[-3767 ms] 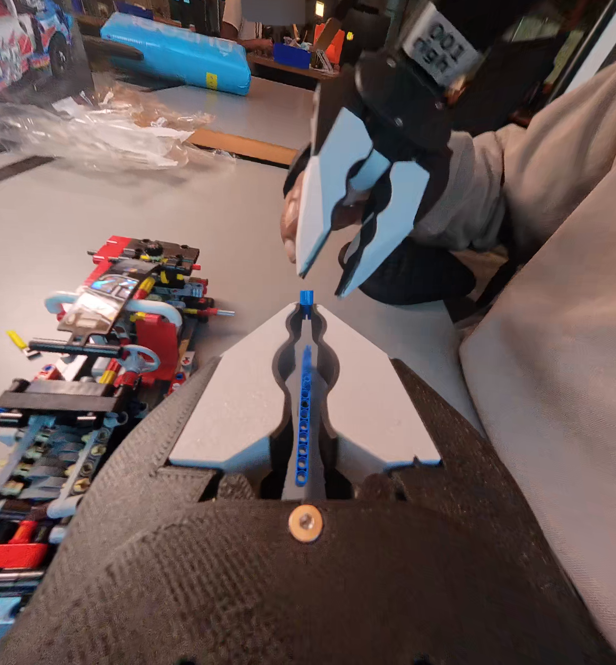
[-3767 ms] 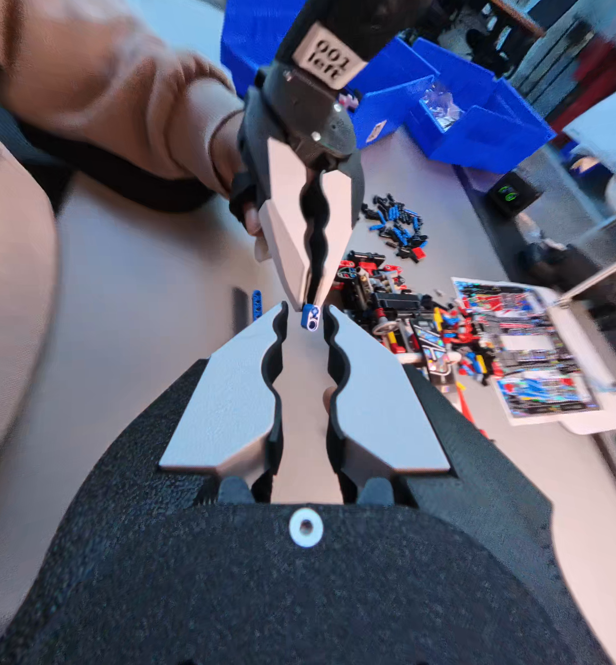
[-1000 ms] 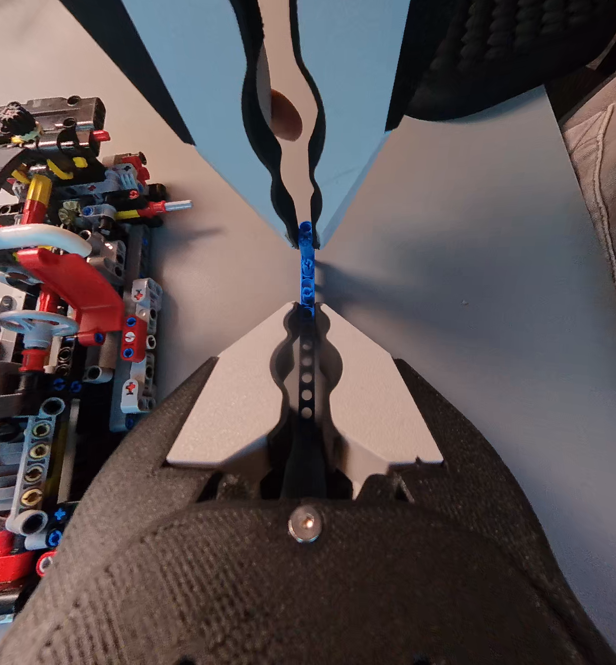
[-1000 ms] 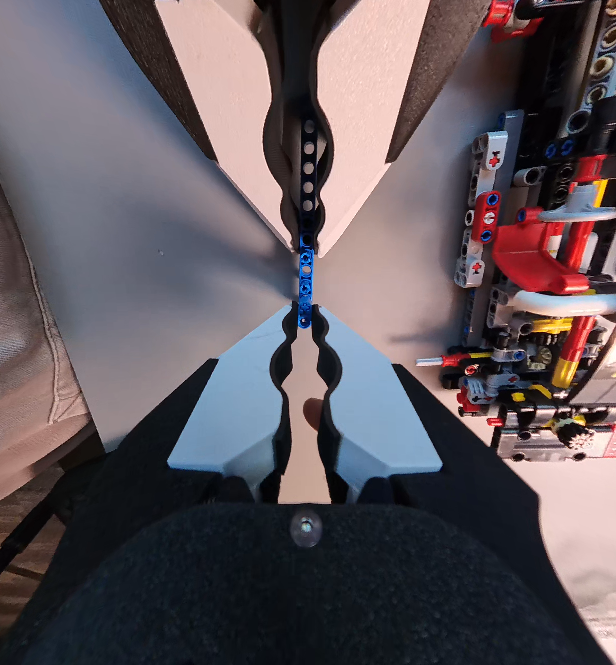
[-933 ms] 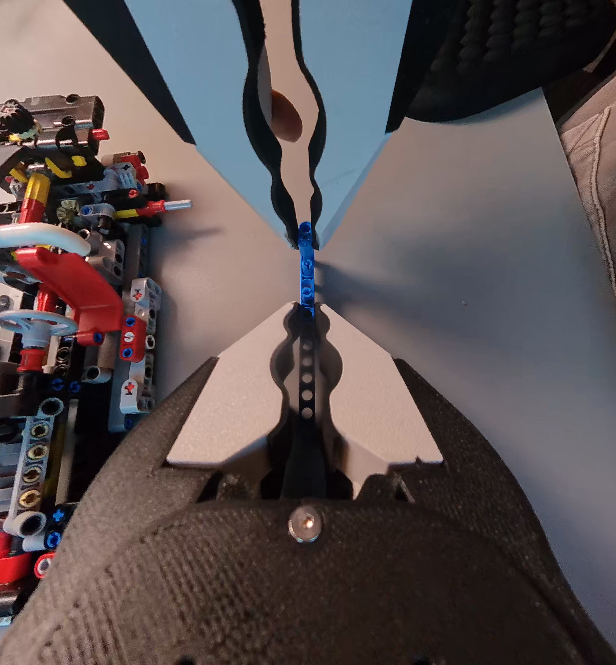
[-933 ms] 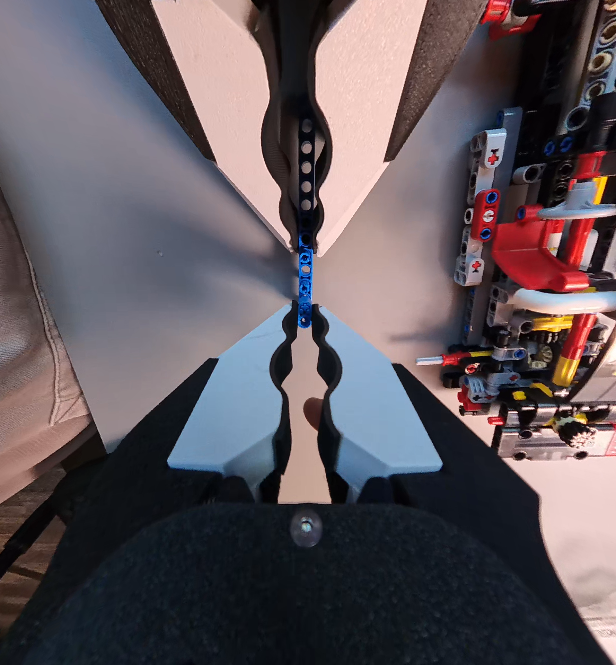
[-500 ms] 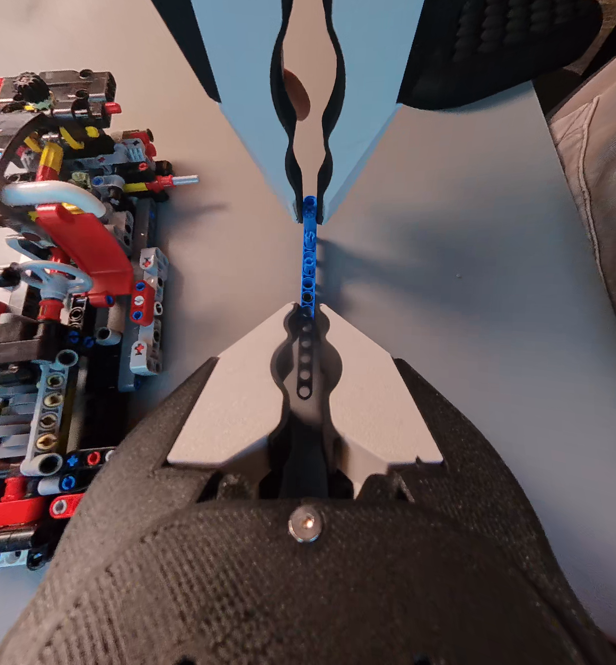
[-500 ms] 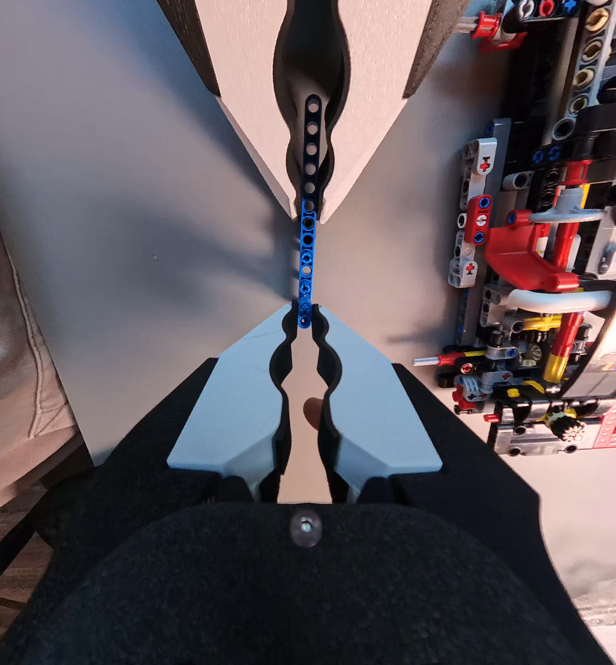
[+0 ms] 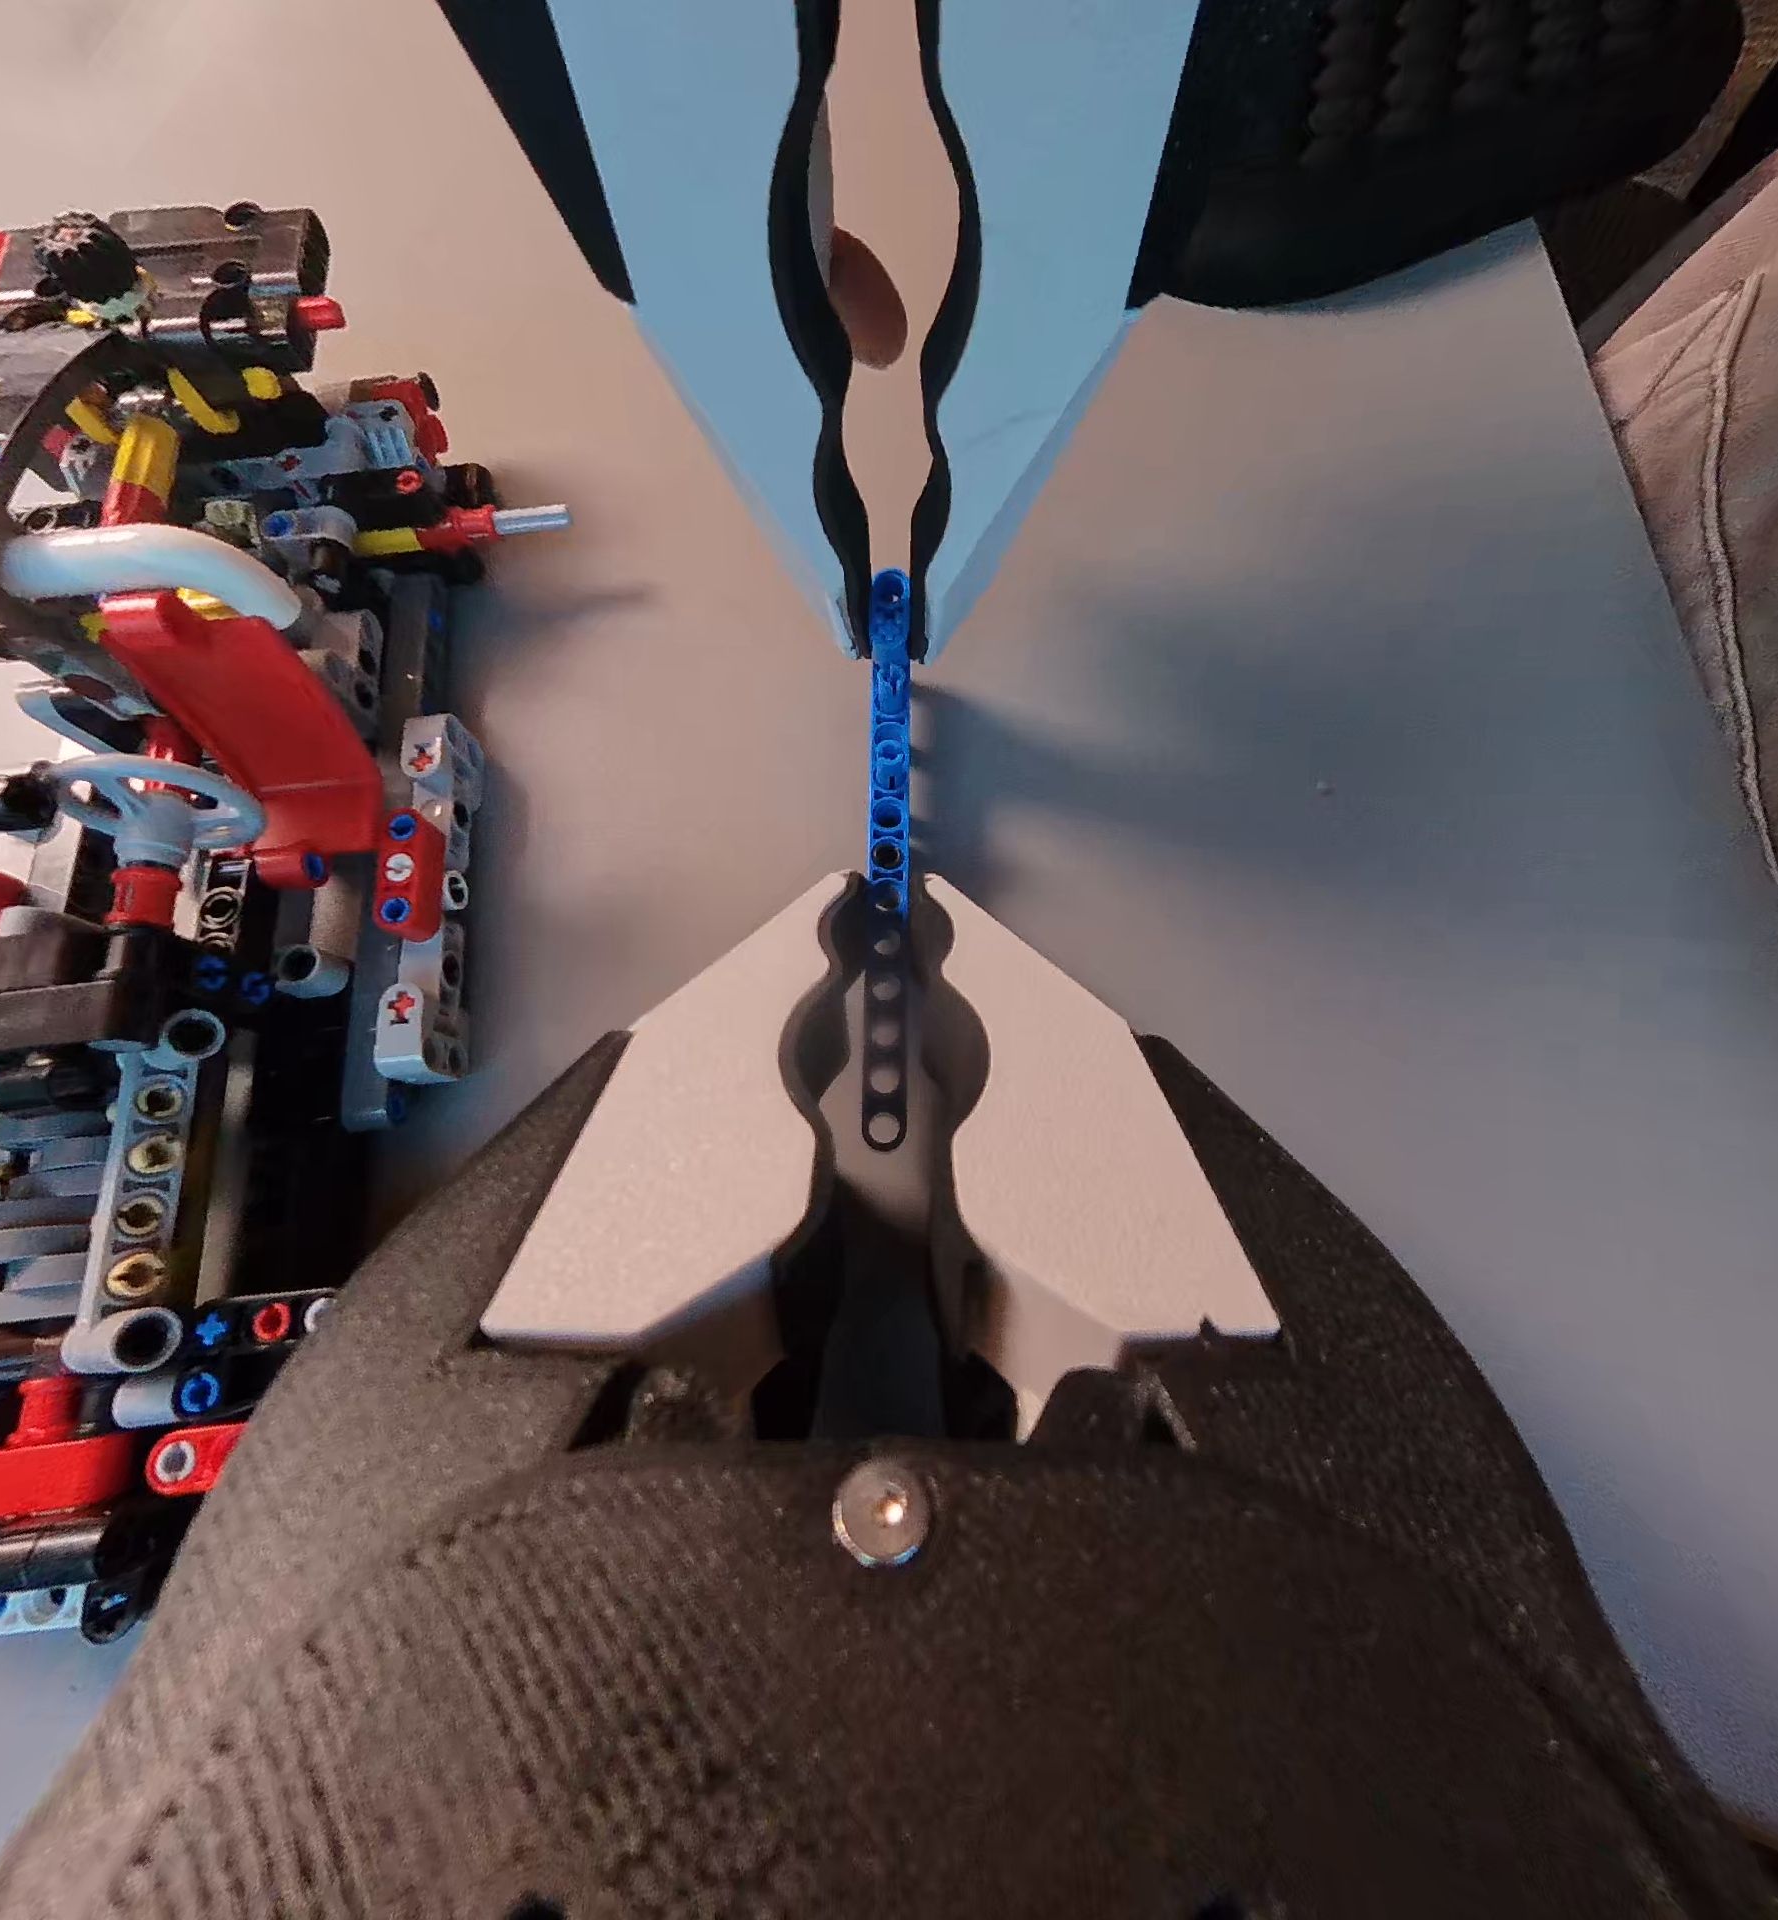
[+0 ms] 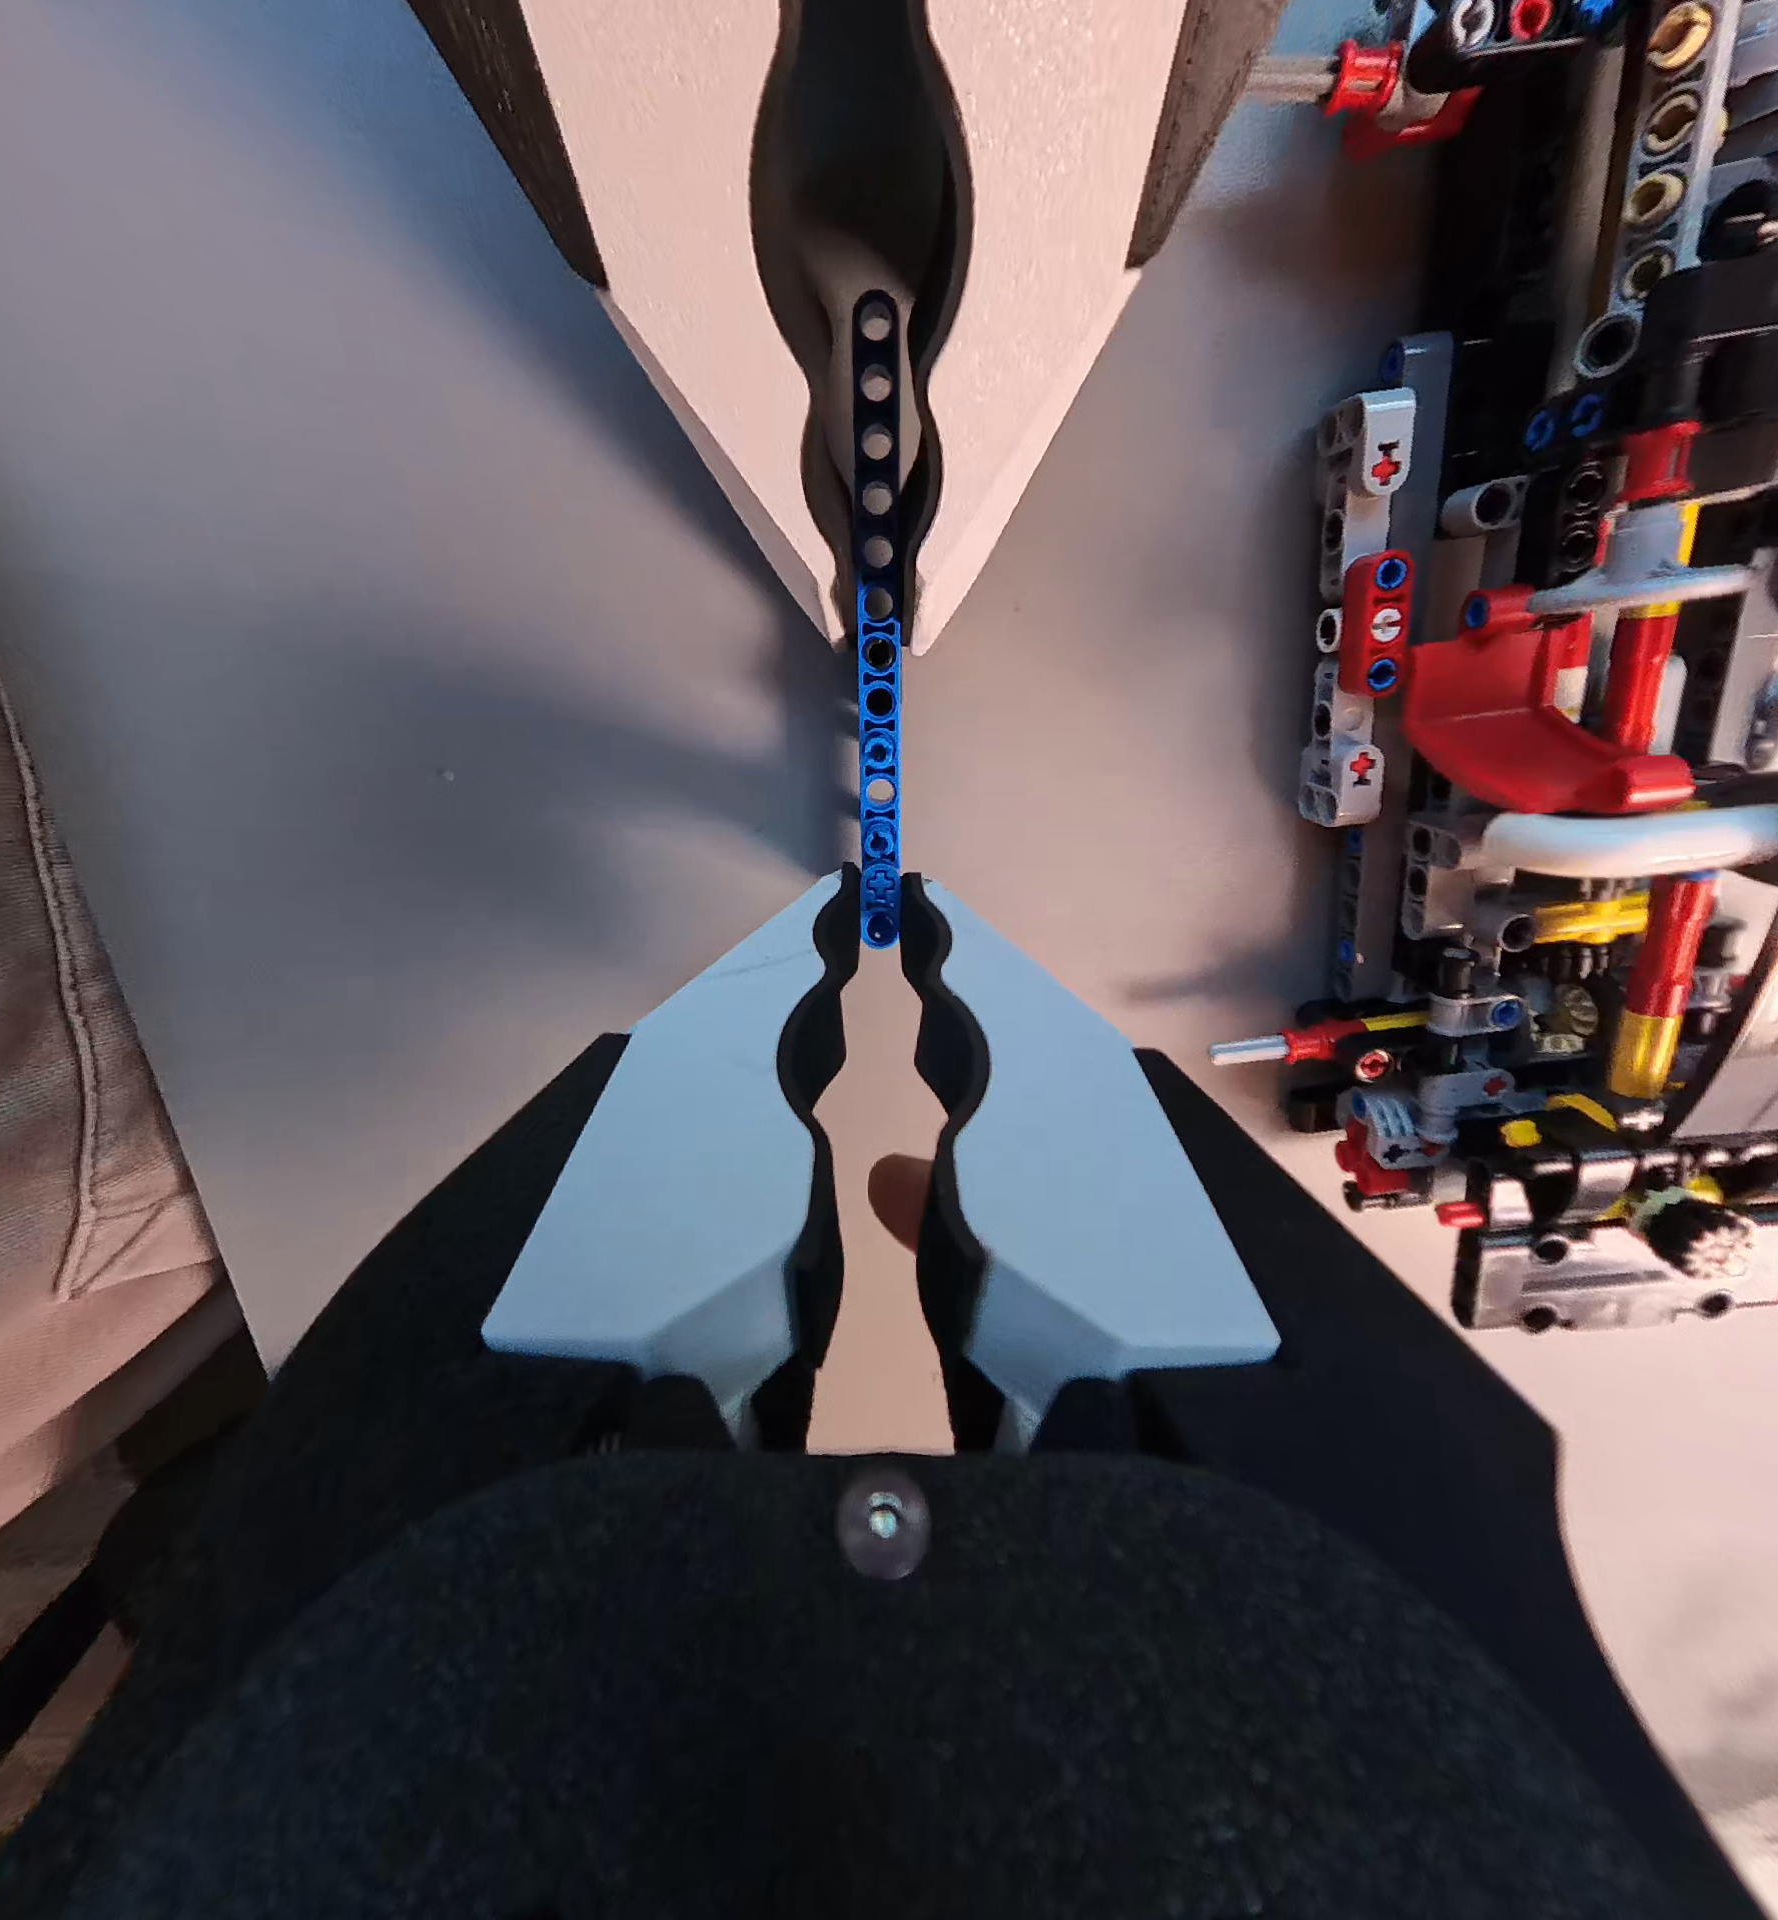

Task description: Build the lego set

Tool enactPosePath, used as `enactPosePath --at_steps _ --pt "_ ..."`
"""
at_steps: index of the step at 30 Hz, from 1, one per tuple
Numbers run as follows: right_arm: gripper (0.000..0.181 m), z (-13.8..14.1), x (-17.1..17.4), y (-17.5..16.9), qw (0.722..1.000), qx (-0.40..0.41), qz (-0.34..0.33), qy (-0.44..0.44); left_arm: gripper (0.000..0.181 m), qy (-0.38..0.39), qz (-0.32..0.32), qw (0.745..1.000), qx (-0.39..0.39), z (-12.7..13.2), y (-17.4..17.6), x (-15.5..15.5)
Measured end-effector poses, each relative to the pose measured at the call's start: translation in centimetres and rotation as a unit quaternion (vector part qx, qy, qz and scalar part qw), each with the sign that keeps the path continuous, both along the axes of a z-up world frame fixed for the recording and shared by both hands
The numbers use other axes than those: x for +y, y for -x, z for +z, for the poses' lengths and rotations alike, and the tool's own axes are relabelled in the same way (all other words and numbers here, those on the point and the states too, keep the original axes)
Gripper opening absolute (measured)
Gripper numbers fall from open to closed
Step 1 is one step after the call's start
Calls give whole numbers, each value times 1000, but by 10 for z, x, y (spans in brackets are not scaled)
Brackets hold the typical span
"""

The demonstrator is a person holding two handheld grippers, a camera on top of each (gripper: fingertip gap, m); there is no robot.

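A long blue lego beam with holes [image 9: 887,758] spans the gap between my two grippers, just above the grey table. My left gripper [image 9: 885,891] is shut on its near part, and the beam's end reaches back between the jaws. My right gripper [image 10: 880,906] is shut on the beam's other end [image 10: 879,894]. Each gripper faces the other, tip to tip: the right one [image 9: 890,642] is at the top of the left wrist view, the left one [image 10: 880,629] at the top of the right wrist view. The part-built red, black and grey lego car [image 9: 189,831] lies beside them.
The lego car [image 10: 1591,727] fills the right side of the right wrist view, with a grey axle [image 10: 1249,1049] sticking out toward the grippers. A person's beige clothing [image 9: 1758,520] borders the table edge on the other side [image 10: 23,935]. A fingertip [image 10: 900,1195] shows behind the right gripper's jaws. The left gripper's tips are roughly 4 centimeters from the right gripper's.
The grippers have drawn apart along the beam. More of the blue beam shows between them, and less of it lies inside the left gripper's jaws. The right gripper, open 3.8 s ago, now grips the beam's end.
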State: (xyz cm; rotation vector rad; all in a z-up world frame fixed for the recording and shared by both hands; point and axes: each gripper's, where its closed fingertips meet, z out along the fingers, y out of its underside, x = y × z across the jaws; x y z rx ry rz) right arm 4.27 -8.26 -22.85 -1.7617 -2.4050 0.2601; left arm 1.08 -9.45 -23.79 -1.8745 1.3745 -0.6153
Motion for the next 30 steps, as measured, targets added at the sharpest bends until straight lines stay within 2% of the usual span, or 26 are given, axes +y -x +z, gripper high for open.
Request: enactPosePath --at_steps 15,17,20,23,27,30 --pt "5 0 -1 1 997 72 6 33 6 -9 0 1000 4 0 0 0" --pt "25 0 -1 0 997 74 7 28 6 -10 0 1000 5 0 0 0" --pt "32 12 0 4 995 93 2 34 6 -10 -1 1000 5 0 0 0" --pt "26 16 -1 3 996 82 16 19 6 -10 -1 1000 5 0 0 0" --pt "6 12 -1 2 998 53 27 -3 6 -12 0 1000 6 0 0 0" --pt "5 10 -1 0 999 38 28 -5 6 -12 0 1000 5 0 0 0"
